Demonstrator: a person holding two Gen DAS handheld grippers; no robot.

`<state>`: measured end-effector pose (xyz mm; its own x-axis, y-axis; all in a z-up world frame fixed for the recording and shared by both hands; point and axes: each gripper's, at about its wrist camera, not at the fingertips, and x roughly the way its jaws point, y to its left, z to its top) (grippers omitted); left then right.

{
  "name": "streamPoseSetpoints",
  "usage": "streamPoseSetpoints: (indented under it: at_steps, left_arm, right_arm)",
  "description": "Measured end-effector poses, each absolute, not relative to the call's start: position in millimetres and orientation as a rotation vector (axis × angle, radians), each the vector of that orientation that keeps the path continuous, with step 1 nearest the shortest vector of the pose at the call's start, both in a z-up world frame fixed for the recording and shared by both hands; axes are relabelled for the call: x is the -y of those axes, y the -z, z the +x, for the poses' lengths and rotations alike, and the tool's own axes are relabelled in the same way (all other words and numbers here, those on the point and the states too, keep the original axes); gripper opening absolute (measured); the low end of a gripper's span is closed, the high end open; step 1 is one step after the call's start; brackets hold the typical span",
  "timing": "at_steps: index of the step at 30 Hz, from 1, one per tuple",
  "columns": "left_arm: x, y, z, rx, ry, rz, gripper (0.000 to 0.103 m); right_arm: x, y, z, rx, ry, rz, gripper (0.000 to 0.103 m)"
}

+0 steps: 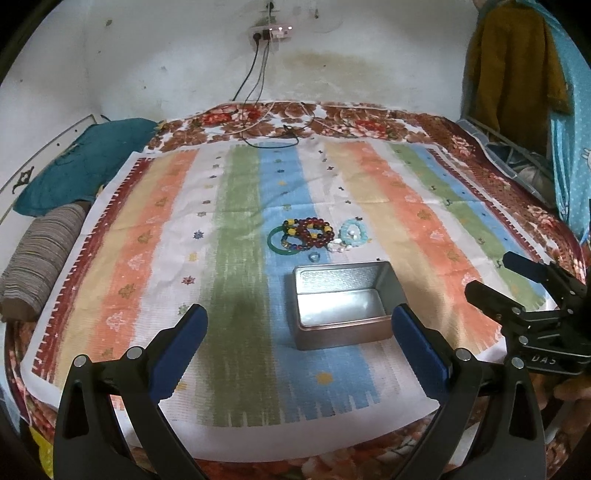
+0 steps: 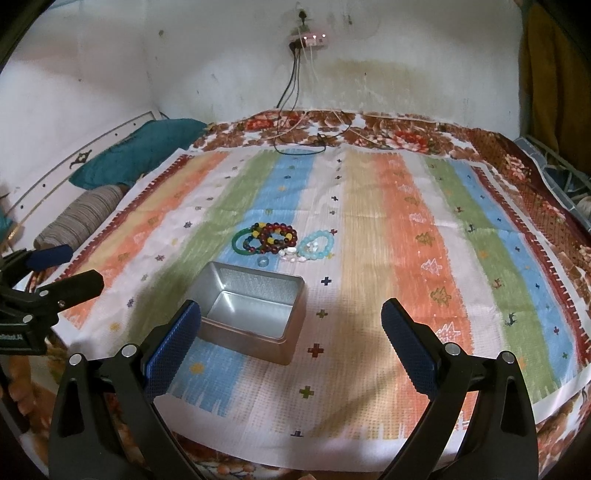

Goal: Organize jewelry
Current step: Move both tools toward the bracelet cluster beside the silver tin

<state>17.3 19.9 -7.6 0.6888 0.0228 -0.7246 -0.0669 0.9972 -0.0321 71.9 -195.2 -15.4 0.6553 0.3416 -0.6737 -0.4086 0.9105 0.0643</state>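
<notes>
Work surface: a bed (image 1: 424,122) under a floral blanket, overlaid with a striped cloth (image 1: 229,229) in orange, green, blue and white. Behind it stands a stained white wall (image 1: 166,55) with a socket (image 1: 271,33) and cables (image 1: 255,74) trailing onto the bed. A teal pillow (image 1: 85,162) and a striped bolster (image 1: 40,258) lie at the far left; clothes (image 1: 517,62) hang at the right.

Left gripper (image 1: 299,332): fingers released, spread wide, holding nothing. Right gripper (image 2: 291,328): fingers likewise spread, holding nothing.

An open metal tin (image 1: 341,304) sits on the cloth just ahead of the left fingers, toward the right one. The jewelry lies just beyond the tin: a green bangle (image 1: 277,242), dark red beads (image 1: 310,232), a pale blue bracelet (image 1: 354,232) and a small ring (image 1: 314,257).
</notes>
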Motion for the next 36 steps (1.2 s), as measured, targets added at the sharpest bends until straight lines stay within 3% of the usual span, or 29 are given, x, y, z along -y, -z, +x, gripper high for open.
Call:
streamPoseSetpoints:
  at_steps: [36]
  left_arm:
    - [-32,4,80,-0.842,-0.106,-0.002,0.097]
  right_arm:
    - [189,8,140,-0.768,-0.366,-0.104,0.099]
